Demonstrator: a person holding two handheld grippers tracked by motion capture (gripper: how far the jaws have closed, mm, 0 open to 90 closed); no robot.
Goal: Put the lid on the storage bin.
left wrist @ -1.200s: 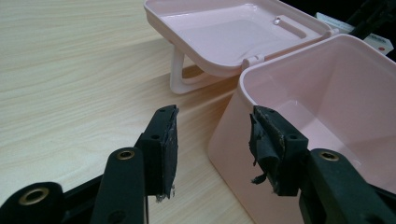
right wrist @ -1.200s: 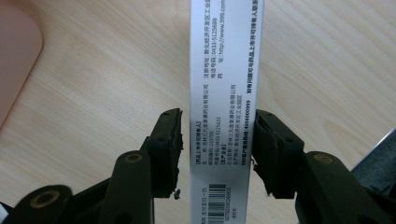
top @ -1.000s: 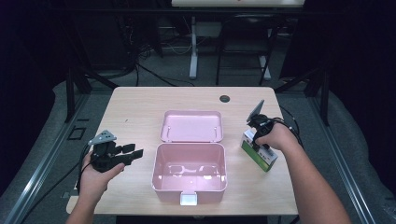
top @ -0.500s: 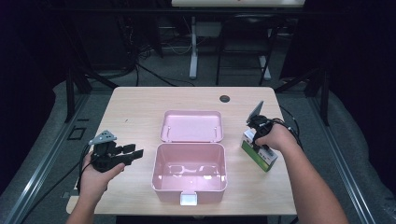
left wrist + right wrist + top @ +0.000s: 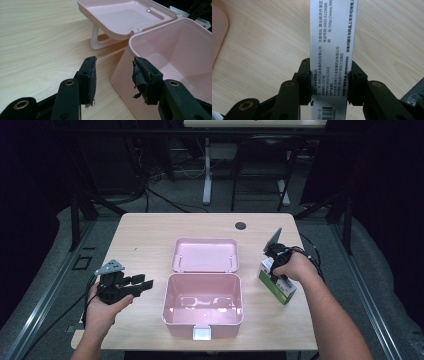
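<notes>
An open pink plastic box stands mid-table with its lid laid back. To its right lies a green and white carton. My right gripper points down onto the carton's far end. In the right gripper view the carton sits between the jaws and both pads touch its white printed sides; the jaws have just been closing on it. My left gripper rests at the left of the box, open, with nothing between its fingers; in the left gripper view its jaws point at the box's near corner.
A round dark grommet hole lies near the table's far edge. Cables trail from both grippers off the table's sides. Bare wood spreads left of and behind the lid. Dark frames and a stand fill the background.
Nothing has visibly moved in the high view; both hands stay where they were.
</notes>
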